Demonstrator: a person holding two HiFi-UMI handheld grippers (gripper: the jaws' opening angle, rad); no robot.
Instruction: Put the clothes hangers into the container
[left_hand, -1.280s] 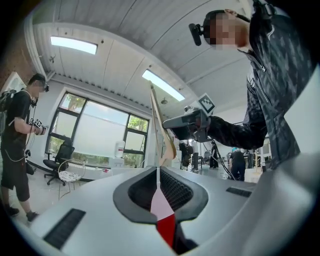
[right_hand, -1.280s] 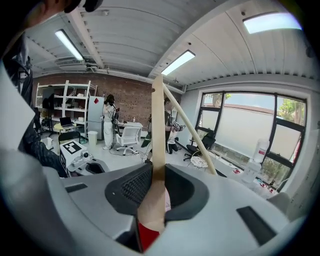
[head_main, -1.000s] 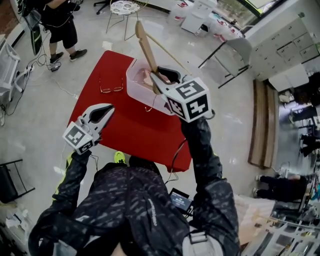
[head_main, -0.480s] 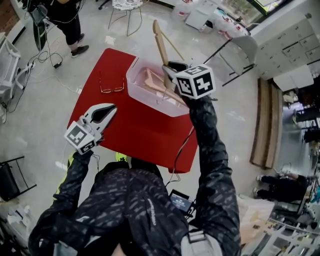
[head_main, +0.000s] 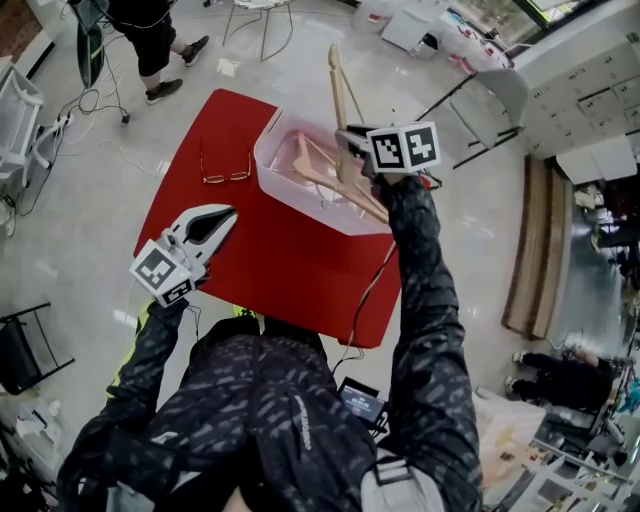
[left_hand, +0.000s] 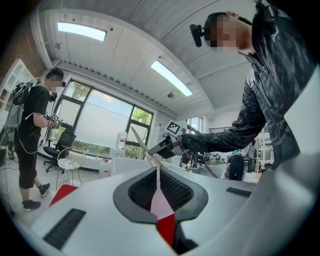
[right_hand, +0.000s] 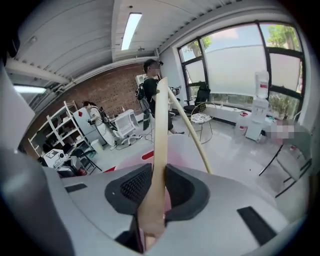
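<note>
A wooden clothes hanger (head_main: 340, 85) stands nearly upright above a clear plastic container (head_main: 272, 165) at the far side of the red table (head_main: 280, 270). My right gripper (head_main: 352, 152) is shut on the hanger's arm; in the right gripper view the wood (right_hand: 160, 145) runs up between the pads of the right gripper (right_hand: 158, 197). Another wooden hanger (head_main: 318, 176) lies inside the container. My left gripper (head_main: 207, 228) hovers over the table's near left part, shut and empty. In the left gripper view the left gripper (left_hand: 159, 186) points toward the held hanger (left_hand: 141, 145).
A thin wire-framed object like spectacles (head_main: 225, 172) lies on the table left of the container. A person (head_main: 150, 35) stands on the floor beyond the table, with cables (head_main: 90, 100) nearby. A metal chair (head_main: 258, 12) and a folding chair (head_main: 490, 95) stand farther off.
My right gripper has carried the hanger farther away and to the right over the container, and the hanger has swung more upright. The left gripper has stayed put.
</note>
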